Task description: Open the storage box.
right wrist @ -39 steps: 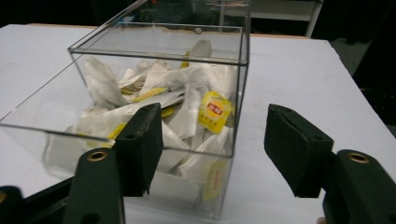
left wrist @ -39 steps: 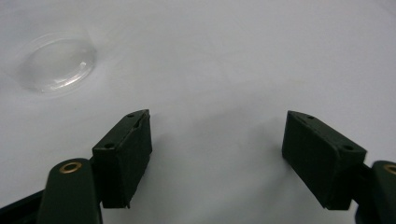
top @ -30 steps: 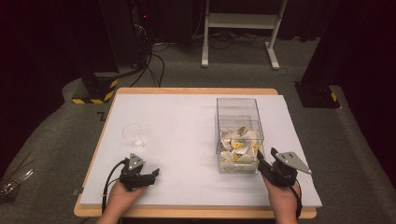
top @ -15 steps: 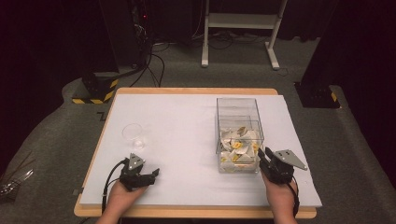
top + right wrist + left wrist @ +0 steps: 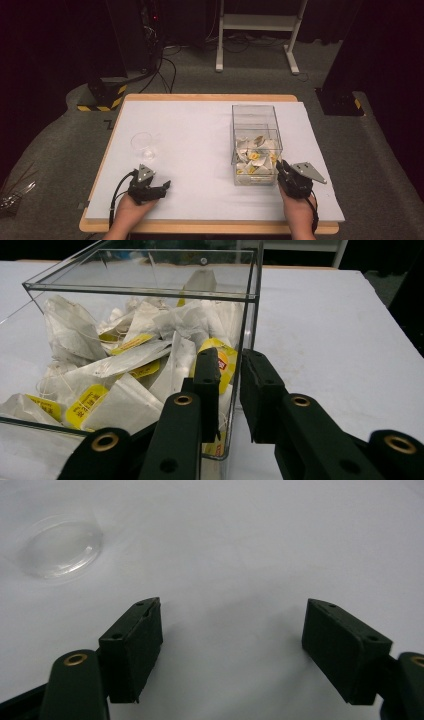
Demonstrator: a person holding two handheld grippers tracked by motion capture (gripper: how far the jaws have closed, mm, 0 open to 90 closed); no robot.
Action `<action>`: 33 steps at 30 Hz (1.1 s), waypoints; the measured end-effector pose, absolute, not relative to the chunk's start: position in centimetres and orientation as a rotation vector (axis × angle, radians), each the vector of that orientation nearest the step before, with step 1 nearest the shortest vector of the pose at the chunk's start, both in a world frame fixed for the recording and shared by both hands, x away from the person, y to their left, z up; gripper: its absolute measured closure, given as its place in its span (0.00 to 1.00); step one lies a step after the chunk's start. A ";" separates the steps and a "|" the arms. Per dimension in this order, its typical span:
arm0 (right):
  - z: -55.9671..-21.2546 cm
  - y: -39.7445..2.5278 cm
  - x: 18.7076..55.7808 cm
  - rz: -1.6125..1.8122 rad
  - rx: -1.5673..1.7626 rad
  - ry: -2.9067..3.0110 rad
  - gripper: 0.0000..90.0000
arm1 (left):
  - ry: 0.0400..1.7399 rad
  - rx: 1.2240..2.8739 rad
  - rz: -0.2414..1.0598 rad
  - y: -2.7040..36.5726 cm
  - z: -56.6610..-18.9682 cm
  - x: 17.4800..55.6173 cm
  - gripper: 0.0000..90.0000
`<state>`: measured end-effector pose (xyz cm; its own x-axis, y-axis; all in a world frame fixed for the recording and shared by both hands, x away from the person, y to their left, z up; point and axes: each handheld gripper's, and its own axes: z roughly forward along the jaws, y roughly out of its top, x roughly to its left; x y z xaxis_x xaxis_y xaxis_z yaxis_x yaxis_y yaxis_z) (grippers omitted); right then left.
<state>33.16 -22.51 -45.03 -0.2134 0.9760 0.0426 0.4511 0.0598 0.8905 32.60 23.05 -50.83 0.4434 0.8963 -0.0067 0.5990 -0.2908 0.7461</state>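
The print on the yellow tags among the tea bags was too blurred to read. The clear box ran off the frame's left edge, and the glass cup was perhaps empty.

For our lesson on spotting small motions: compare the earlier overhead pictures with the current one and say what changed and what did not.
The right gripper has crept left and forward to the near right corner of the clear box of tea bags; its jaws stand nearly closed by the wall, holding nothing. The left gripper, jaws wide apart, and the clear cup stayed where they were.
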 end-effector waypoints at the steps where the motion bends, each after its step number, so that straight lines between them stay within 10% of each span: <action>1: -45.1 -22.6 33.2 1.104 1.432 1.729 0.88 | 1.251 2.007 0.552 23.1 -50.8 32.6 0.27; 33: -45.2 -22.6 30.9 1.107 1.428 1.735 0.90 | 1.251 2.007 0.552 23.1 -50.8 32.6 0.27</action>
